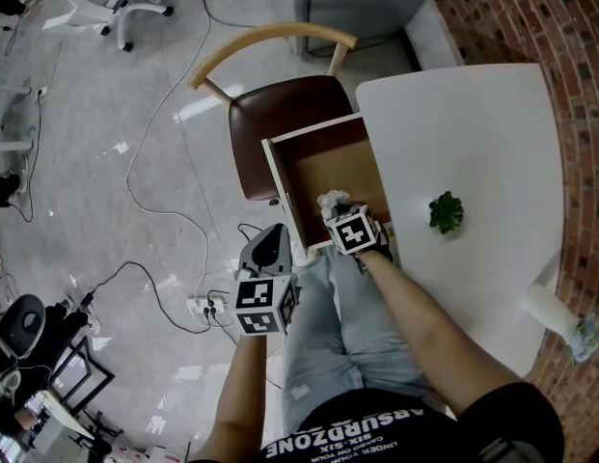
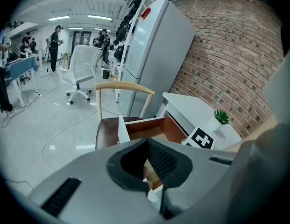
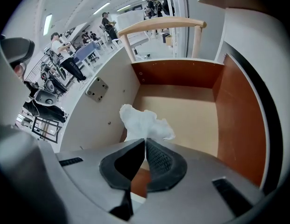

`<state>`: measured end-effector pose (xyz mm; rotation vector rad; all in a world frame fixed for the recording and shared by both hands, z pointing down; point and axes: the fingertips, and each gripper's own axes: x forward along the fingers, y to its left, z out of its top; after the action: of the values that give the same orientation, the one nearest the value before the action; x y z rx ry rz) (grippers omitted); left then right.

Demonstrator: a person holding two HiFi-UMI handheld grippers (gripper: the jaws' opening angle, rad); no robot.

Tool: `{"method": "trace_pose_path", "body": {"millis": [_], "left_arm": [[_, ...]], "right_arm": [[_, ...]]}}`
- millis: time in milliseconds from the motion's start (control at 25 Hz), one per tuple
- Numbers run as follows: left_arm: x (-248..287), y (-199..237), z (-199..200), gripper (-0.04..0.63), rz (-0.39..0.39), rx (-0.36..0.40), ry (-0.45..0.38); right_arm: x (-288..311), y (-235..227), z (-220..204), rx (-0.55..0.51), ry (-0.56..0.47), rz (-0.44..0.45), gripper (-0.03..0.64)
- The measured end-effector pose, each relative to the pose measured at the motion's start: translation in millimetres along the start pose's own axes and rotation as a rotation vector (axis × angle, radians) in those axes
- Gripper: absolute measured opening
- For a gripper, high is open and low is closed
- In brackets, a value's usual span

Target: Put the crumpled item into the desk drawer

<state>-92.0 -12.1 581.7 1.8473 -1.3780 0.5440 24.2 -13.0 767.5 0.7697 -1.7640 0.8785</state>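
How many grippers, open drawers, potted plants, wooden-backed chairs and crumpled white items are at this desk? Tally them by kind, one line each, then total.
Grippers: 2, the left gripper and the right gripper
Open drawer: 1
Potted plant: 1
Wooden-backed chair: 1
Crumpled white item: 1
Total: 6

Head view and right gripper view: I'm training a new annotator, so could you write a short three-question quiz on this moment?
1. True or false: the drawer stands open.
2. What does the right gripper hold? A) a cup B) crumpled paper C) a pen
3. Fill in: the small green plant stands on the white ____.

Key: 1 true; 2 B; 3 desk.
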Motion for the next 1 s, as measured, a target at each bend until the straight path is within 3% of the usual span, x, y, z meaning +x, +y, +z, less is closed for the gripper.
{"method": "trace_pose_path", "body": {"millis": [200, 360, 1000], "left_arm": [[0.7, 1.9, 0.1, 0.006, -0.001, -0.005, 0.003], [3.8, 2.7, 0.4, 0.006, -0.001, -0.002, 0.007], [20.9, -8.2, -2.7, 0.006, -0.035, 0.011, 0.035]], "right_arm": [[8.0, -4.2, -14.0, 0.012, 0.065, -0.014, 0.005], [11.1, -6.9, -2.8, -0.008, 0.04, -0.019, 0.005], [33.4, -18.4, -2.4, -0.024, 0.114, -0.024, 0.005]]}}
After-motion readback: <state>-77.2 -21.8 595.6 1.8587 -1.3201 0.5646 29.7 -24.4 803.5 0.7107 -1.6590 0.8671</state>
